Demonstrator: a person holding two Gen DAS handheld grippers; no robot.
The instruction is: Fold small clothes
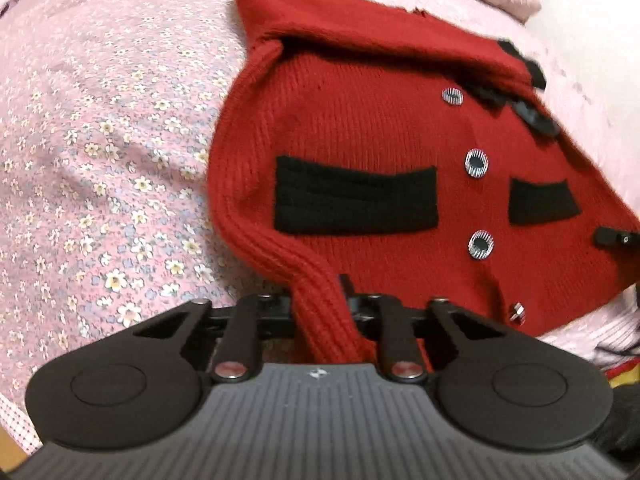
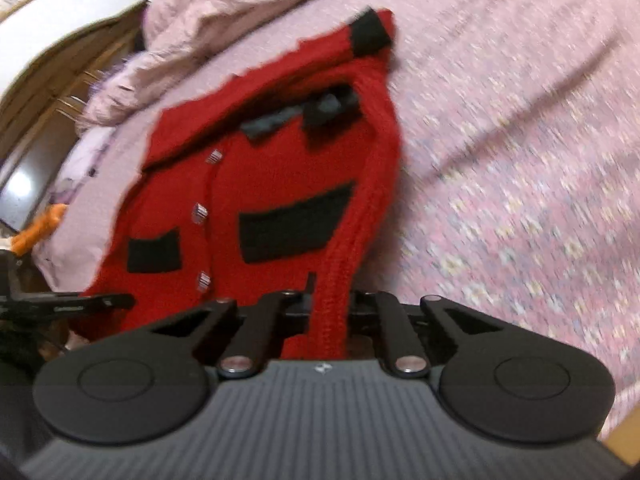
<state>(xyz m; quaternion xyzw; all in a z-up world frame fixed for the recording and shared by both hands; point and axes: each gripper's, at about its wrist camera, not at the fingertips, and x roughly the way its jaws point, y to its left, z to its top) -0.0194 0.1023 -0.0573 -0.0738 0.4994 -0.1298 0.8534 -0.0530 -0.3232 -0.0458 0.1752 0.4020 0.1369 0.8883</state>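
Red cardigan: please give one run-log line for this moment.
item: red cardigan on floral bedspread | left tongs: shut on hem | right tongs: shut on hem

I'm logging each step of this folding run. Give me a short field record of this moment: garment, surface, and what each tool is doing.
garment: red knit cardigan with black pocket patches and silver buttons, front up
surface: pink floral bedspread
left tool: shut on the cardigan's ribbed hem edge
right tool: shut on the ribbed edge at the opposite side
sleeve: one with a black cuff lies folded across the top
background: rumpled pink duvet
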